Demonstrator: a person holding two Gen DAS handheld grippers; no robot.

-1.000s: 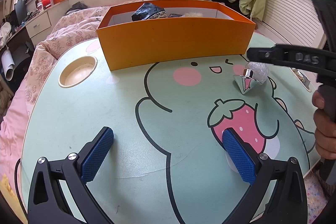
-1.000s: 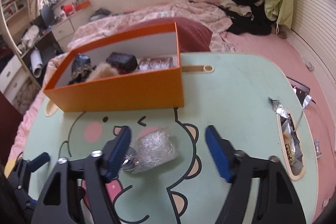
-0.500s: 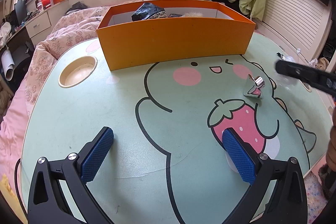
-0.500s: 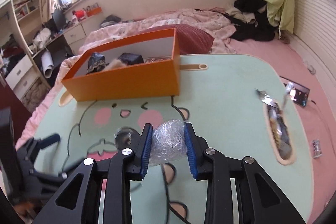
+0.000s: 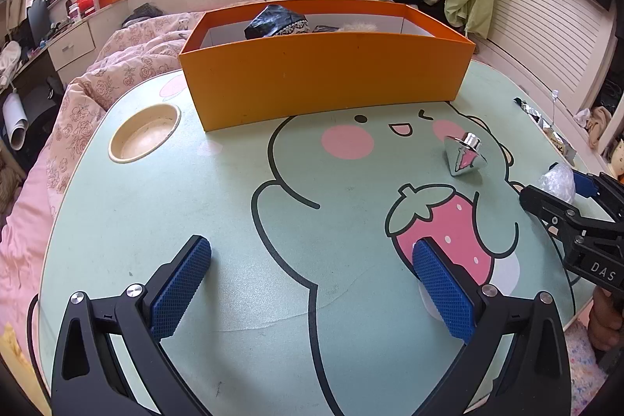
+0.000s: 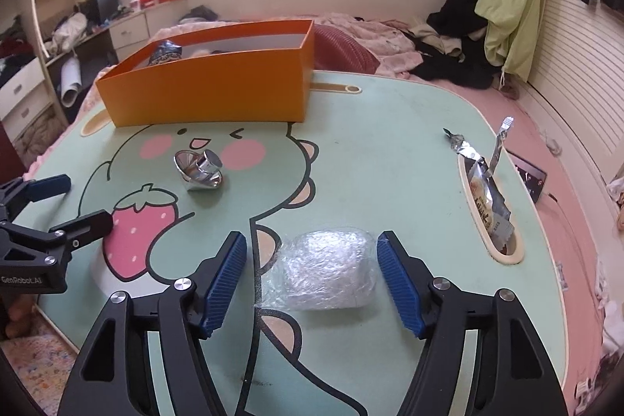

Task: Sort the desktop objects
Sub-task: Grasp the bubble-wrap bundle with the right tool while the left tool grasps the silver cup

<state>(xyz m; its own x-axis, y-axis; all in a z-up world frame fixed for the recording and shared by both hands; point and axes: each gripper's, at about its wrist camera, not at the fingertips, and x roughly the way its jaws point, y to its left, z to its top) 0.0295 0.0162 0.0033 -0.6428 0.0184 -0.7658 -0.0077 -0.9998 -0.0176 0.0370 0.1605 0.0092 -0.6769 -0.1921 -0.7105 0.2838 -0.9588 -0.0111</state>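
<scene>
Left wrist view: the left gripper point(image 5: 312, 283) hangs wide open over the tabletop point(image 5: 195, 190), nothing between its pads, exactly as a second ago. The orange box point(image 5: 323, 80) stands at the far side, with dark items inside. The chrome top point(image 5: 464, 153) lies alone on the cartoon print; a second ago the plastic wad point(image 5: 557, 182) lay touching it, and now the wad sits well to the right, at the tip of the right gripper point(image 5: 573, 190), near the tabletop edge.

Right wrist view: the right gripper point(image 6: 312, 275) has its jaws opening, with the wad point(image 6: 323, 269) lying on the tabletop between the pads, clear of both. Half a second ago those pads squeezed it. So the wad has been dragged away from the top and let go, not carried to the box point(image 6: 210, 92). That looks like separating the two things before boxing either; both are still unsorted. Only this view shows the gap at each pad, and the snack wrappers point(image 6: 483, 197) in the side slot.
</scene>
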